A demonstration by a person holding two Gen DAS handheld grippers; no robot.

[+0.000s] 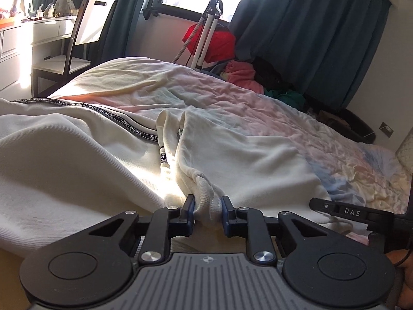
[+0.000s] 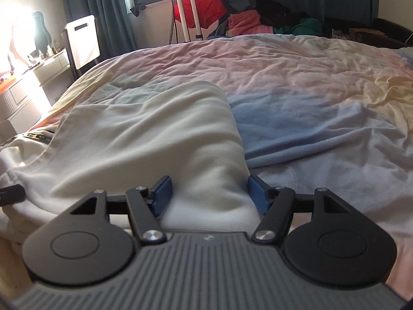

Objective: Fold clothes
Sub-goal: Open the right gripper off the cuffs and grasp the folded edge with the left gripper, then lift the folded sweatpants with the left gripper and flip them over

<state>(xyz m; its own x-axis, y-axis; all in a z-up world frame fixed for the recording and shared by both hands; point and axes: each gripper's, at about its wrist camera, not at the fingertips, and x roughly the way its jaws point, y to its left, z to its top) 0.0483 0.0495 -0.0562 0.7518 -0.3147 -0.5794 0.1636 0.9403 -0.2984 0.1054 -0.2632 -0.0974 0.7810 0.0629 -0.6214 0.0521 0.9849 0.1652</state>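
A cream garment (image 1: pixel 77 160) with a black lettered stripe (image 1: pixel 121 122) lies crumpled on the bed; a drawstring (image 1: pixel 163 159) runs down its middle. My left gripper (image 1: pixel 207 204) is low over the near edge, shut on a bunched ribbed band (image 1: pixel 206 193) of the garment. In the right wrist view a smooth fold of the same cream garment (image 2: pixel 155 134) runs up between the blue pads (image 2: pixel 162 191) of my right gripper (image 2: pixel 210 193), which stands wide open astride it. One black finger of the right gripper (image 1: pixel 348 211) shows at the right of the left wrist view.
The bed's pastel duvet (image 2: pixel 296 72) is wrinkled, with a blue patch (image 2: pixel 284 124) beside the garment. A pile of coloured clothes (image 1: pixel 240 73) and a stand with a red cloth (image 1: pixel 211 38) sit beyond the bed. A white-backed chair (image 1: pixel 90 23) and desk (image 1: pixel 38 31) stand at left.
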